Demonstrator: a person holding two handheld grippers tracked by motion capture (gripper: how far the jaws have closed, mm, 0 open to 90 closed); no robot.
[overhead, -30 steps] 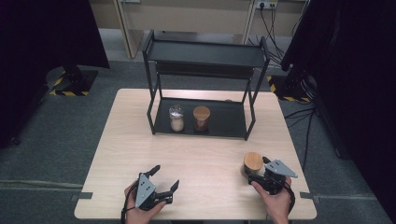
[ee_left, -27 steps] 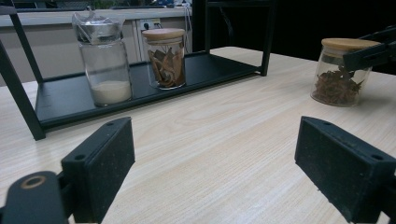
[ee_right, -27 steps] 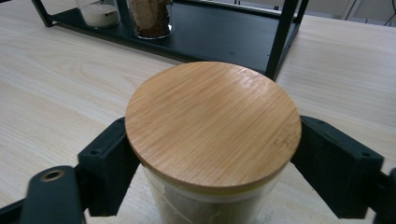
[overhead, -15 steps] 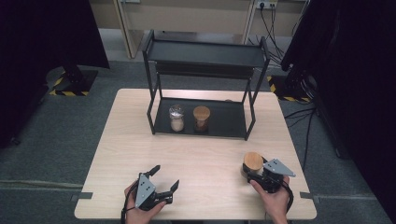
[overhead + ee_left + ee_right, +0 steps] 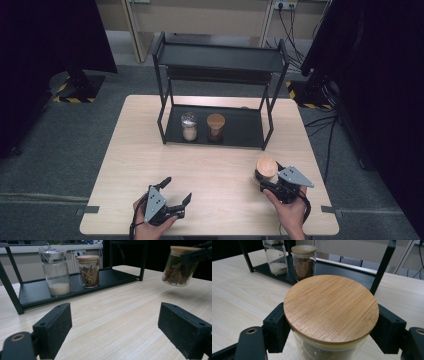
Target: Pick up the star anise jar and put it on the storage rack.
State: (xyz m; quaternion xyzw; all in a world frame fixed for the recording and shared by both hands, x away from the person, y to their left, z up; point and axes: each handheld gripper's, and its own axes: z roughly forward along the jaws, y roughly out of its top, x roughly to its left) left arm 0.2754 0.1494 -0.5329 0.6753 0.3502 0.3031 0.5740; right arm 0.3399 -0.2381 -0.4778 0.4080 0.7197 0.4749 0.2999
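Black two-tier metal rack (image 5: pixel 220 60) on a light wooden table (image 5: pixel 150 150).
On the lower shelf, a plastic-covered jar of white powder (image 5: pixel 189 126) is set just beside a bamboo-lidded jar of brown bark pieces (image 5: pixel 216 126), both upright.

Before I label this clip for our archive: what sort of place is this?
Likely a lab or recording workspace, not a home kitchen: a plain wooden table on grey carpet, black curtains at both sides, hazard-striped stand bases, and wall sockets with cables.

jar lid (image 5: pixel 331 308): pale bamboo, striped grain | rack (image 5: pixel 220 65): black | worktop (image 5: pixel 215 170): light wood grain | fingers (image 5: pixel 53 331): black
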